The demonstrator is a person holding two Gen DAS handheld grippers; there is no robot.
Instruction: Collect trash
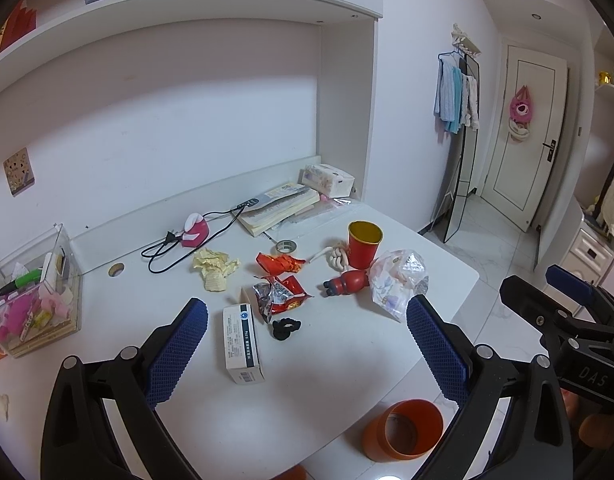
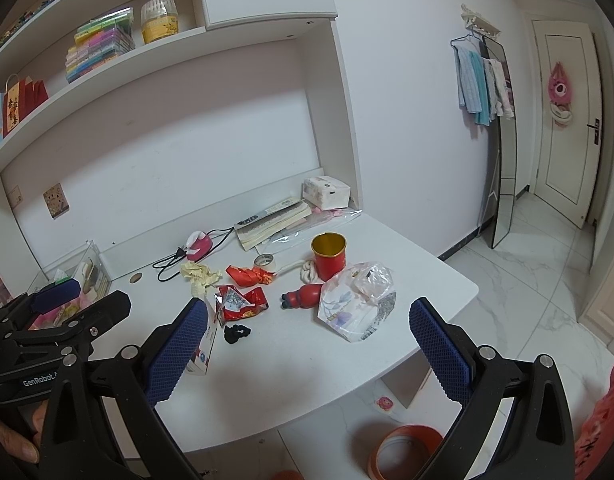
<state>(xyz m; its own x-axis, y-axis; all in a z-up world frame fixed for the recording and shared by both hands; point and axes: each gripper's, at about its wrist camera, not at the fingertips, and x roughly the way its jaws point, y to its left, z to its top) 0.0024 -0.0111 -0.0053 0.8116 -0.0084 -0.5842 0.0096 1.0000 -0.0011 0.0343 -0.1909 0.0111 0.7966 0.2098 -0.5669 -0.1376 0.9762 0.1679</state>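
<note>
Both tools, left tool (image 1: pixel 307 344) and right tool (image 2: pixel 309 344), hang spread and empty above the table (image 1: pixel 327 380); judged best: take crumpled yellow paper (image 1: pixel 215 268), then red wrappers (image 1: pixel 281 292), then plastic bag (image 1: pixel 399 280), dropping each into the orange bin (image 1: pixel 403 432) below.

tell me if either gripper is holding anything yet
Nothing is held: the left gripper and right gripper are both open above the desk.

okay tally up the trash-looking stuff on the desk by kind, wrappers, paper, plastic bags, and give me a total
Red snack wrappers: 2 (crumpled wrapper, torn-open wrapper)
Crumpled yellow paper: 1
Clear plastic bag: 1
Total: 4
</note>
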